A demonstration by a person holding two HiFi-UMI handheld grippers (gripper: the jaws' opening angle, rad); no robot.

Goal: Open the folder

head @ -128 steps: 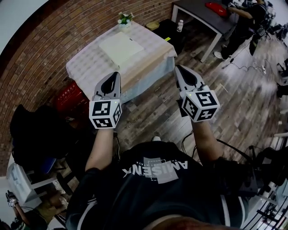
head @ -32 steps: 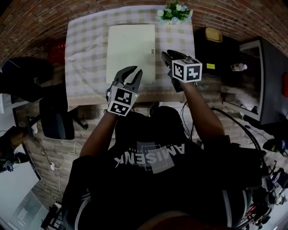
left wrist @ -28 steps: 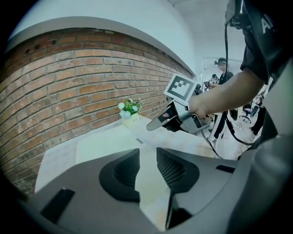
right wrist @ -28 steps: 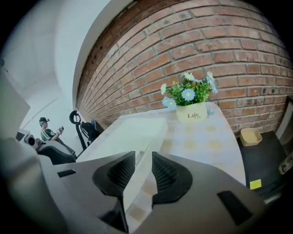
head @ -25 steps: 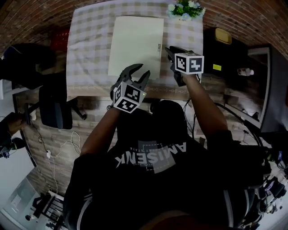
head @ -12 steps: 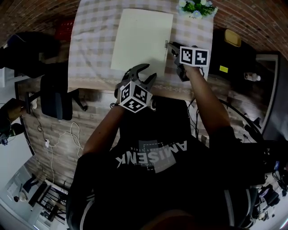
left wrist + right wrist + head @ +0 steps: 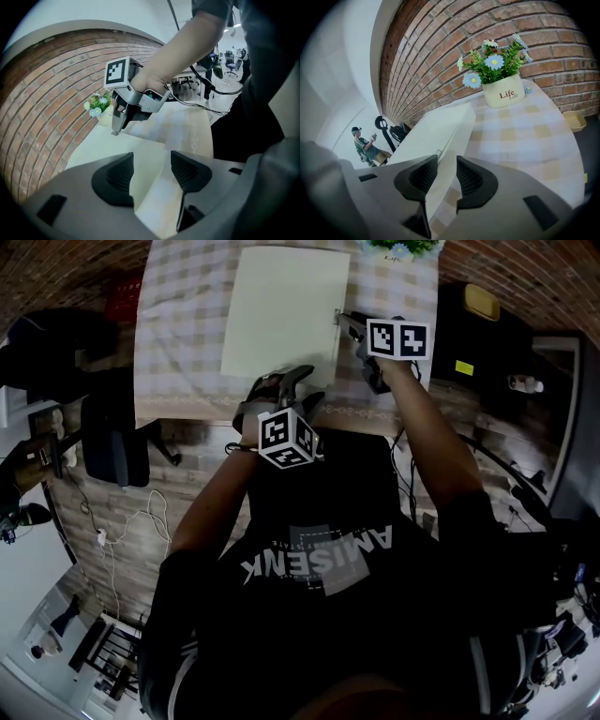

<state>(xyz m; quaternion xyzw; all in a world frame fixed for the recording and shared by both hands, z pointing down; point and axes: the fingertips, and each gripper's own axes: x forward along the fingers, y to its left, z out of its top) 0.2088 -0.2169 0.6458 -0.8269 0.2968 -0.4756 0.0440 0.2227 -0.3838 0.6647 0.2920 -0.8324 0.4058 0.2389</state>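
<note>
The closed folder [image 7: 281, 310] lies flat on the bench [image 7: 178, 334], where the left hand-held gripper [image 7: 286, 381] has just spread its jaws wide over the near corner and the right hand-held gripper [image 7: 349, 324] has eased its jaws apart astride the right edge, neither gripping, so opening seems not yet begun.

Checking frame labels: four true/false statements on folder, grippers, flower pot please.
1. The folder lies closed on the checked tablecloth. True.
2. The left gripper is shut on the folder. False: its jaws have just been opening and stand apart at the folder's near corner, gripping nothing.
3. The folder's right edge shows between the right gripper's jaws. True; they have just been opening.
4. The flower pot stands on the folder. False: it stands on the tablecloth beside it.
</note>
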